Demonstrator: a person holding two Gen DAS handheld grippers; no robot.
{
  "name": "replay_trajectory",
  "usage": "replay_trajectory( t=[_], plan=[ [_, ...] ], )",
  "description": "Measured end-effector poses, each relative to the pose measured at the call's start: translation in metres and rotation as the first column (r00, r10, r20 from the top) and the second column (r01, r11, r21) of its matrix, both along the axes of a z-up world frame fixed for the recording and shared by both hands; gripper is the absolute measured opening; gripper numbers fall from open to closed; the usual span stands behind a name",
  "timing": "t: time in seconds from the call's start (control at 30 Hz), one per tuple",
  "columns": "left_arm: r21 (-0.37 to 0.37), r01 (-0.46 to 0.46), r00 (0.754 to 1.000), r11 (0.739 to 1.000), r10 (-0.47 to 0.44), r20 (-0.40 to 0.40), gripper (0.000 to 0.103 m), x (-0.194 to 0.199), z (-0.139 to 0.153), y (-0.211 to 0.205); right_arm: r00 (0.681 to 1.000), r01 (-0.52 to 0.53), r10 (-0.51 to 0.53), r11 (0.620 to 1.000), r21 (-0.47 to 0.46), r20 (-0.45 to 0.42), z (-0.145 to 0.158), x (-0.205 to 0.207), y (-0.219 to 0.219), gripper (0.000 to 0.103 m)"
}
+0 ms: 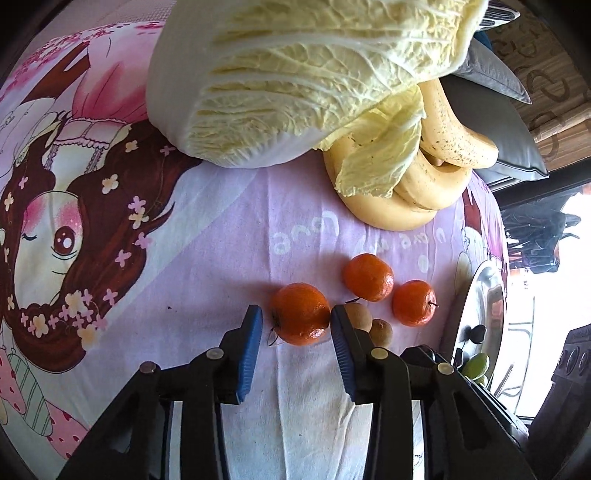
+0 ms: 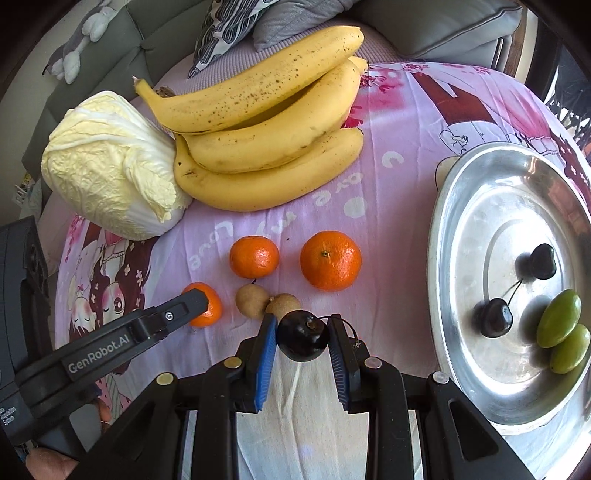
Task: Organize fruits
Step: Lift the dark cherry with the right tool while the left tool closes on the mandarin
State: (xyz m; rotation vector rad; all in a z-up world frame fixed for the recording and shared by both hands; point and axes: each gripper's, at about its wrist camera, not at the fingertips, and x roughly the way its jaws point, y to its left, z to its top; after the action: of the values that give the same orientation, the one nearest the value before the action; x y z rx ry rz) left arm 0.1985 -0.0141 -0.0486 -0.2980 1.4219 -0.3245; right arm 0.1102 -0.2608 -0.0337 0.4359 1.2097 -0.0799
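My left gripper (image 1: 295, 312) stands open around an orange tangerine (image 1: 300, 314) on the pink cartoon cloth. The fruit touches the right blue pad, with a gap at the left pad. In the right wrist view one left finger (image 2: 184, 304) covers part of that tangerine (image 2: 210, 312). My right gripper (image 2: 303, 321) is shut on a dark cherry (image 2: 303, 335), held above the cloth left of the metal plate (image 2: 461, 206). On the plate lie two dark cherries (image 2: 495, 317) and two green fruits (image 2: 558, 318).
Two more tangerines (image 2: 254, 256) (image 2: 330, 260) and two brown longans (image 2: 251, 300) lie just beyond the grippers. A bunch of bananas (image 2: 266, 147) and a napa cabbage (image 2: 110, 166) sit farther back. Grey cushions (image 2: 424, 26) border the far edge.
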Motion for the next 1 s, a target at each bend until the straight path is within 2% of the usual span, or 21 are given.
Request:
replay_trajectory(
  t=[0.3, 0.7, 1.0],
  plan=[
    [0.064, 0.037, 0.999, 0.997, -0.037, -0.002, 0.039, -0.002, -0.013, -0.032, 1.0, 0.002, -0.003, 1.0, 0.007, 0.026, -0.003, -0.006, -0.004, 0.03],
    [0.142, 0.044, 0.998, 0.989, -0.049, 0.032, 0.038, -0.014, -0.005, -0.06, 0.999, 0.004, -0.003, 1.0, -0.025, 0.05, 0.004, -0.013, -0.012, 0.03],
    [0.151, 0.041, 0.997, 0.988, -0.05, 0.058, 0.038, -0.025, 0.007, -0.074, 0.997, -0.039, 0.038, 0.999, 0.005, 0.062, 0.005, -0.014, -0.01, 0.03]
  ],
)
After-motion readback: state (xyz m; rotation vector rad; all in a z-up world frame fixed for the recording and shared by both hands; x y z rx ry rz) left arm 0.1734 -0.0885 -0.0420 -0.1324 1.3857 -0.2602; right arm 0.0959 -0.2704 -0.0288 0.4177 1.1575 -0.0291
